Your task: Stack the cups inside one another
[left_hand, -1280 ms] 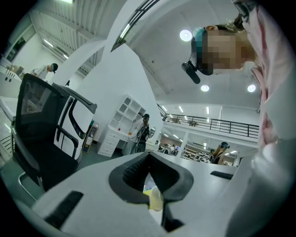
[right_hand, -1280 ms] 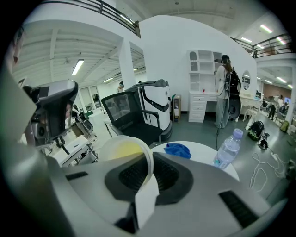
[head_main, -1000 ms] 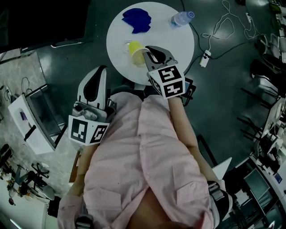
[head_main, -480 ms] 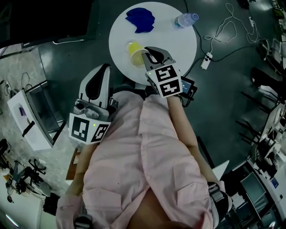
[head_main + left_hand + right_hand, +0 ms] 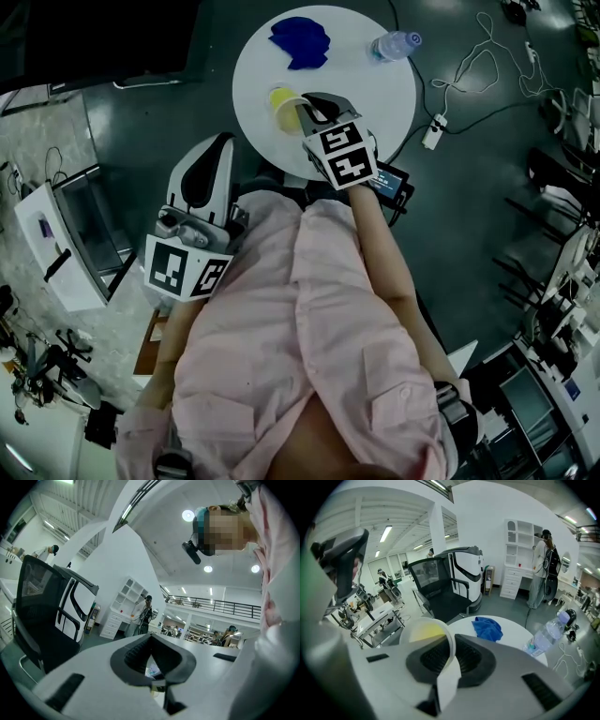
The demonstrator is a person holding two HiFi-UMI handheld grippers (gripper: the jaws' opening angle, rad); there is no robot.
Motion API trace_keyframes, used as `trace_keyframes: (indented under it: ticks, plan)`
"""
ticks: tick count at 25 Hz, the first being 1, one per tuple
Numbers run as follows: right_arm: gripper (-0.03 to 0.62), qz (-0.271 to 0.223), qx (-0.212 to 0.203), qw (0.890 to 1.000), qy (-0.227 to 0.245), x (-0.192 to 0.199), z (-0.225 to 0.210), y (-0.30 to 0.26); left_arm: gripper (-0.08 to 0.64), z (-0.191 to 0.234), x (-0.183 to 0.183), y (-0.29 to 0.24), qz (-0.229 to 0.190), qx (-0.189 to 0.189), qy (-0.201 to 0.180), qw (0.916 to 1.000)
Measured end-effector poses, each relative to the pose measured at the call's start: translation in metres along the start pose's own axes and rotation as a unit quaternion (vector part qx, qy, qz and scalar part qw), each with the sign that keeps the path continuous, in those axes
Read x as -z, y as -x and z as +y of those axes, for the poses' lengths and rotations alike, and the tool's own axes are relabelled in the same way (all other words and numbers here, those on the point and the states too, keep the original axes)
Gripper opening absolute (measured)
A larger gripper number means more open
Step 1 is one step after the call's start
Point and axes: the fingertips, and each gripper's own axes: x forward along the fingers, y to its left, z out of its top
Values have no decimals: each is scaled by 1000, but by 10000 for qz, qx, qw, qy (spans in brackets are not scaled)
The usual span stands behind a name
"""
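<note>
your right gripper (image 5: 303,111) is the one in play. its jaws are clenched on the wall of the yellow cup (image 5: 282,101), one pad inside the rim and one outside. the cup sits just ahead of the jaws and to their left. in the right gripper view the cup (image 5: 424,633) is tipped, not upright, with its mouth turned partly back toward the camera. it hangs over the near part of the round worktop (image 5: 366,84); whether its base touches the surface can't be told. no second cup shows apart from it, and whether another is already nested inside is unclear. so the coming move probably turns on where you set this one down.

your left gripper (image 5: 209,153) is well off the worktop, down beside your body, so the right hand is much the nearer. the left gripper view shows those jaws pressed together at the tips with nothing between them.

the blue cloth (image 5: 487,628) and the water bottle (image 5: 545,637) lie on the far side, well clear of the cup.
</note>
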Motion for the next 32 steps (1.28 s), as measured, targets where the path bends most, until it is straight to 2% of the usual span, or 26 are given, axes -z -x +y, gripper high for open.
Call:
trace_keyframes:
  ticks: [14,32]
  plan:
    - [43,383,-95,9990,202,9,-5,-33,9,15,-2,6,-40,-243,6,9997]
    - [43,906,-103,9944,539,26,-9,-56,9,25,-2,-2,52,-262,151,9995]
